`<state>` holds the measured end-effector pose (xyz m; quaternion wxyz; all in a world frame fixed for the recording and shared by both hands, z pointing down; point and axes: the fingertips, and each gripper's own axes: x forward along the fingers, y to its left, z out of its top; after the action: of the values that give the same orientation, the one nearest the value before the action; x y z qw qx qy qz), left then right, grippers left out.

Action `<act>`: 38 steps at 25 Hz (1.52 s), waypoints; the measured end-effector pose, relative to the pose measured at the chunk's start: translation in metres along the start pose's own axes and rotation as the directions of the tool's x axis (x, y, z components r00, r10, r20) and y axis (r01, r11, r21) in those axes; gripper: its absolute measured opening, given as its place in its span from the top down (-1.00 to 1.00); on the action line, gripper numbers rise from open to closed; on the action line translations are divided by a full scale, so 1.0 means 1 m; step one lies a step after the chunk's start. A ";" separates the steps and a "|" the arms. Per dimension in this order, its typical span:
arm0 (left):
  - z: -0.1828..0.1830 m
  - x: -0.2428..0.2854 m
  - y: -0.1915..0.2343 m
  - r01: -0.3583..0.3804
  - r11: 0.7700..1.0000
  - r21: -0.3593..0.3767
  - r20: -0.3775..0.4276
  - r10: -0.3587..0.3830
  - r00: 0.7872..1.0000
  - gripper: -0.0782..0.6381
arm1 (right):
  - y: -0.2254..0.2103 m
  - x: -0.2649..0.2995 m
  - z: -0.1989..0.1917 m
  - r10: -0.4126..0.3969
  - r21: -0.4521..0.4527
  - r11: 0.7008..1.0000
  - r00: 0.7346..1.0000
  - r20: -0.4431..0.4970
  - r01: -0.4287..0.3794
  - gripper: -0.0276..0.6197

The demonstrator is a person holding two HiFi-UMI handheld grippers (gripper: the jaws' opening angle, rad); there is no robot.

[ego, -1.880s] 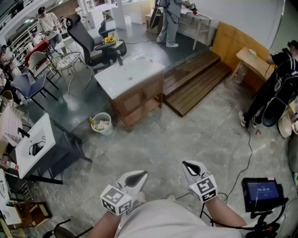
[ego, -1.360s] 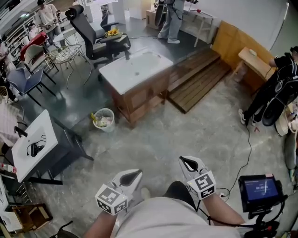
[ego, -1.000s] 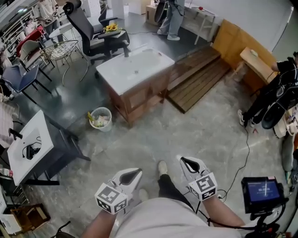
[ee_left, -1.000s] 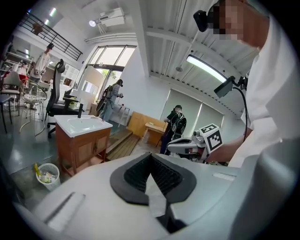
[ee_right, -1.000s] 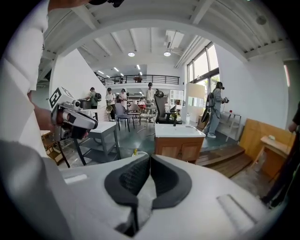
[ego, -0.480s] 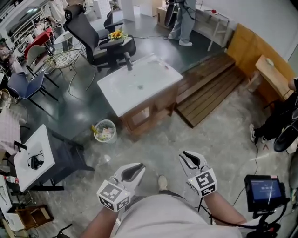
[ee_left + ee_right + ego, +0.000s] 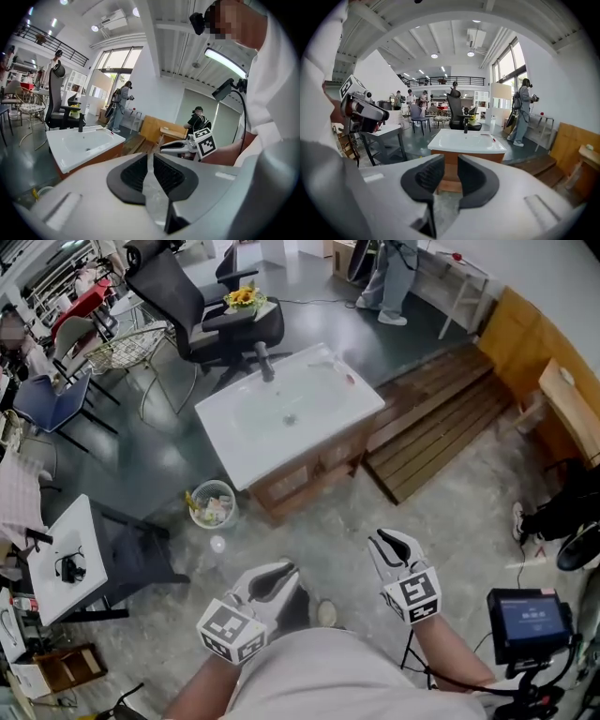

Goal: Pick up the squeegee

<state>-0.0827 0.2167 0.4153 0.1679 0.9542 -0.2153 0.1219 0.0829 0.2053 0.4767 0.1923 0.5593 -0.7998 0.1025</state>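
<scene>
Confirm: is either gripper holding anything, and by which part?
Nothing is held. The right gripper has just been opening, its jaws apart with nothing between them. The left gripper shows only a narrow empty gap.

I count one white sink (image 7: 328, 397) with one black faucet (image 7: 266, 363), one waste basket (image 7: 212, 505) and one slatted wooden platform (image 7: 441, 418). Farther off I see one black office chair (image 7: 183, 301), one blue chair (image 7: 45, 401) and one wire chair (image 7: 124, 348). To my sides I count one white desk (image 7: 82, 538) and one screen (image 7: 529, 616).
</scene>
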 end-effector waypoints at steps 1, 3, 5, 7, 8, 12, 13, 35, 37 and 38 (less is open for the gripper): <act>0.002 0.008 0.011 0.006 1.000 -0.001 0.002 -0.006 1.000 0.65 | -0.007 0.013 0.002 -0.002 -0.002 1.000 1.000 -0.004 0.002 0.68; 0.008 0.019 0.035 0.024 1.000 -0.006 0.005 -0.024 1.000 0.64 | -0.016 0.037 0.009 -0.013 -0.003 1.000 1.000 -0.018 0.013 0.67; 0.020 0.029 0.059 0.043 0.999 -0.013 0.011 -0.042 0.999 0.64 | -0.024 0.059 0.021 -0.026 0.000 1.000 0.999 -0.030 0.026 0.66; 0.038 0.041 0.084 0.058 0.998 -0.009 0.025 -0.058 0.998 0.64 | -0.037 0.084 0.037 -0.042 -0.010 0.999 0.998 -0.036 0.041 0.66; 0.048 0.047 0.097 0.065 0.998 -0.005 0.033 -0.065 0.997 0.64 | -0.046 0.097 0.045 -0.051 -0.018 0.999 0.998 -0.039 0.051 0.66; 0.072 0.061 0.138 0.087 0.996 0.025 0.043 -0.088 0.995 0.64 | -0.072 0.141 0.069 -0.098 -0.029 0.995 0.995 -0.036 0.097 0.66; 0.075 0.064 0.148 0.092 0.995 0.034 0.039 -0.094 0.995 0.64 | -0.077 0.151 0.073 -0.110 -0.027 0.994 0.993 -0.030 0.109 0.66; 0.168 0.186 0.309 -0.202 0.978 -0.059 0.065 0.205 0.977 0.64 | -0.306 0.434 0.092 -0.019 -0.115 0.993 0.990 -0.137 0.003 0.54; 0.176 0.199 0.316 -0.244 0.967 -0.069 0.058 0.248 0.967 0.64 | -0.325 0.461 0.090 0.001 -0.124 0.992 0.988 -0.154 -0.021 0.50; 0.179 0.203 0.319 -0.264 0.962 -0.073 0.053 0.269 0.962 0.64 | -0.334 0.474 0.088 0.008 -0.128 0.991 0.987 -0.161 -0.029 0.48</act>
<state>-0.0196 -0.1966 0.3989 0.1742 0.9139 -0.3508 0.1064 0.2352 -0.3512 0.5797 0.2910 0.5281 -0.7919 0.0966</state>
